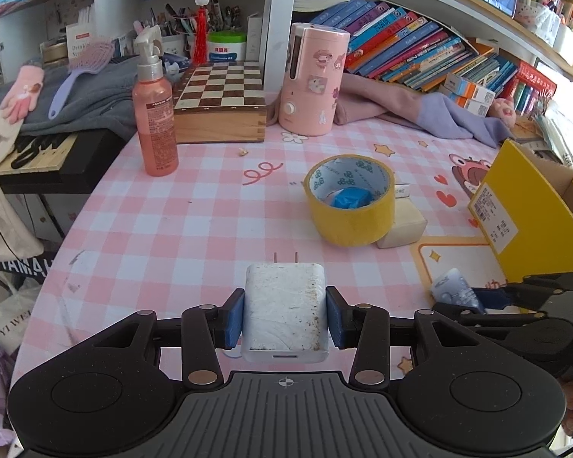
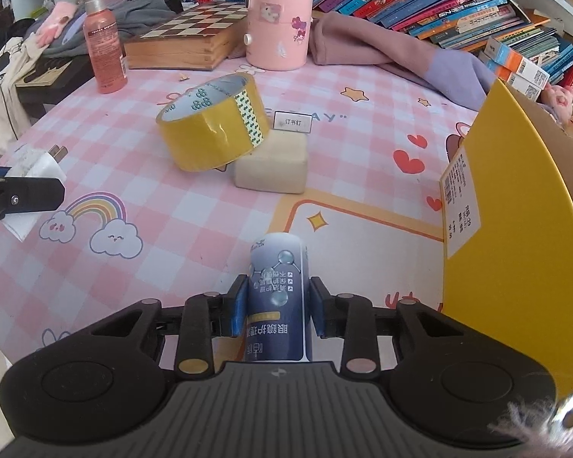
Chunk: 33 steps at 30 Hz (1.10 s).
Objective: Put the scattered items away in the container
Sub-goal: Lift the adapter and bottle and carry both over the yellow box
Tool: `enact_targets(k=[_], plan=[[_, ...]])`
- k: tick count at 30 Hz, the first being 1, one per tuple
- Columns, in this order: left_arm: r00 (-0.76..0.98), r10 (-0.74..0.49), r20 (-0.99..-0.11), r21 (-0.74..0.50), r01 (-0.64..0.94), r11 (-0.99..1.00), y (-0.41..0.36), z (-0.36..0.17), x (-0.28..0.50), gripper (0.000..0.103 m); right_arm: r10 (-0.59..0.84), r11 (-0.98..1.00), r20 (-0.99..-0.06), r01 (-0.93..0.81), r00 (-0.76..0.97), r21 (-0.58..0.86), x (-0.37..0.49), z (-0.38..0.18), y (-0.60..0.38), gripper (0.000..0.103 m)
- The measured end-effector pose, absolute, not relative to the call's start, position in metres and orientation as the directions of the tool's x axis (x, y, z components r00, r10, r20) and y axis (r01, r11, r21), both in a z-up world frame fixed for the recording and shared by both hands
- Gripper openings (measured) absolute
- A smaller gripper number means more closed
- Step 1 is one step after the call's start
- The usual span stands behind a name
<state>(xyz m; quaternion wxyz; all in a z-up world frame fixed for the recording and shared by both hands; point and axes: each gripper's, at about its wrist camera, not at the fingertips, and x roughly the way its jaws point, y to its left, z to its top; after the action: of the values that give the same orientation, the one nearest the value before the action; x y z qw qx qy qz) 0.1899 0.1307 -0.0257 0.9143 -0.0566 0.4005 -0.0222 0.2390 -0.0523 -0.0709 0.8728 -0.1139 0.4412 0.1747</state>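
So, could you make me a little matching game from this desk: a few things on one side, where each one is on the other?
Things:
1. white charger
2. blue bottle
3. yellow tape roll
4. pink spray bottle

Places:
A. leaning on the beige block
B. between the right gripper pads
C. standing beside the chessboard box
D. between the left gripper pads

Pairs: 1-D, 2-B, 3-A, 4-C

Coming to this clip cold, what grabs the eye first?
Each gripper has something between its blue pads: the left gripper clamps a scuffed white charger, the right gripper a blue bottle. Mid-table, a yellow tape roll leans on a beige block; the yellow box stands at right.
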Motion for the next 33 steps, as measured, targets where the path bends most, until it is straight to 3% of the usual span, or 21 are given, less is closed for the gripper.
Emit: enact_targets(k=[17, 33], plan=[[0.761, -0.179, -0.624, -0.225, 0.044, 0.973, 0.124, 0.026, 0.141, 0.042, 0.322, 0.91, -0.693, -0.412, 0.645, 0.039, 0.186, 0.004, -0.064, 0.031], [0.775, -0.246, -0.582, -0.255, 0.113, 0.96, 0.121, 0.048, 0.06, 0.042, 0.309, 0.933, -0.646, -0.354, 0.698, 0.063, 0.085, 0.028, -0.083, 0.031]])
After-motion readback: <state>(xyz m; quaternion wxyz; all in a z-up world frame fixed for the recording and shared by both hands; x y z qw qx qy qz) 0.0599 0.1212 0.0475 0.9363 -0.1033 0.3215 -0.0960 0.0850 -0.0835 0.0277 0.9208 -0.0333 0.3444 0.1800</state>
